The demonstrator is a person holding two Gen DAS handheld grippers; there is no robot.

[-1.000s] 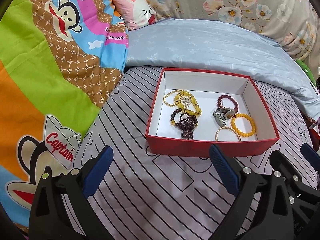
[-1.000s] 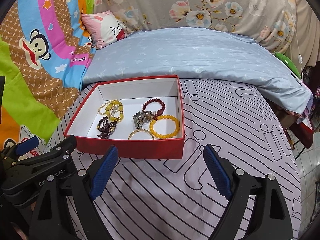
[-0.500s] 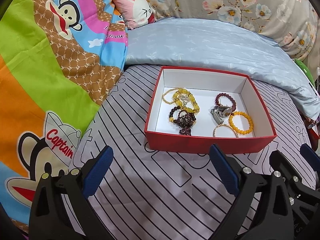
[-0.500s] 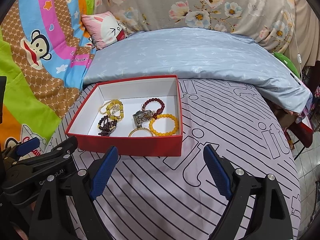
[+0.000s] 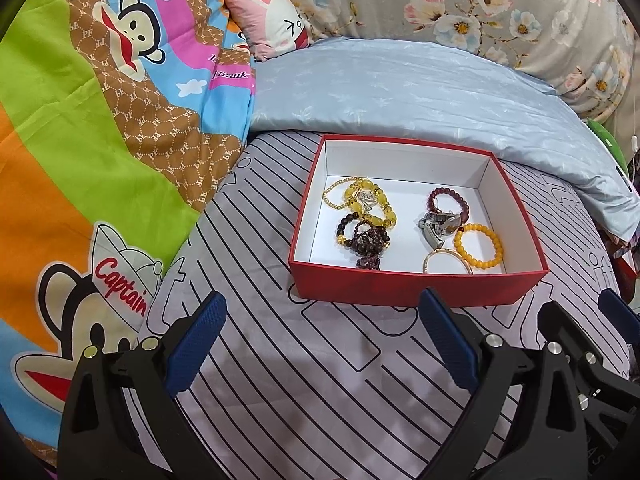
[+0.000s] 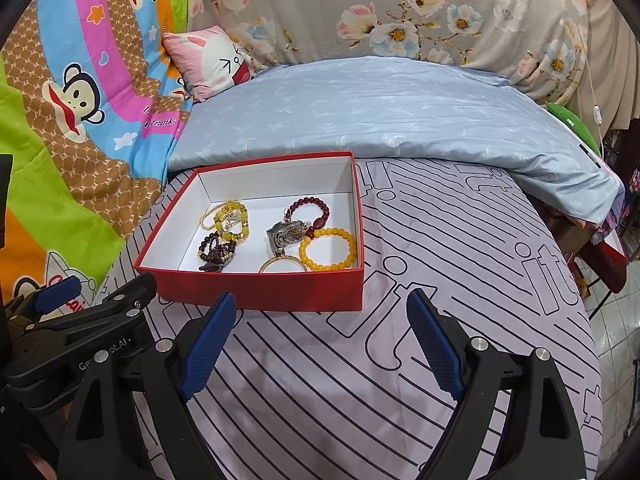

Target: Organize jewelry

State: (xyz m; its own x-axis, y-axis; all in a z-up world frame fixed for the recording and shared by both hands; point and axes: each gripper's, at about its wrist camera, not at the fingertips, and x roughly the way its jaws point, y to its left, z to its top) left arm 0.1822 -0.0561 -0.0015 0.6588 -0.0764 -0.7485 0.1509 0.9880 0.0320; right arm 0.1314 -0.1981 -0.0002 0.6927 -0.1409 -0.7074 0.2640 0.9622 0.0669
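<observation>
Above the striped bed sheet [image 5: 304, 380], the left claw [image 5: 320, 344] and the right claw [image 6: 320, 340] both gape wide with nothing between their blue pads, and the red box [image 6: 260, 288] holding the jewelry sits just beyond them, at about one o'clock from the left claw and eleven o'clock from the right. The pieces look light, slippery and prone to tangle, so I judge the free-lying orange bead bracelet [image 5: 478, 246] at the box's near right corner best pinched across its beads, while the dark bead cluster [image 5: 366, 242] would drag its neighbours. Against the earlier frames the box appears slightly farther off in both views, the jewelry lies the same, and both claws gape as wide.
</observation>
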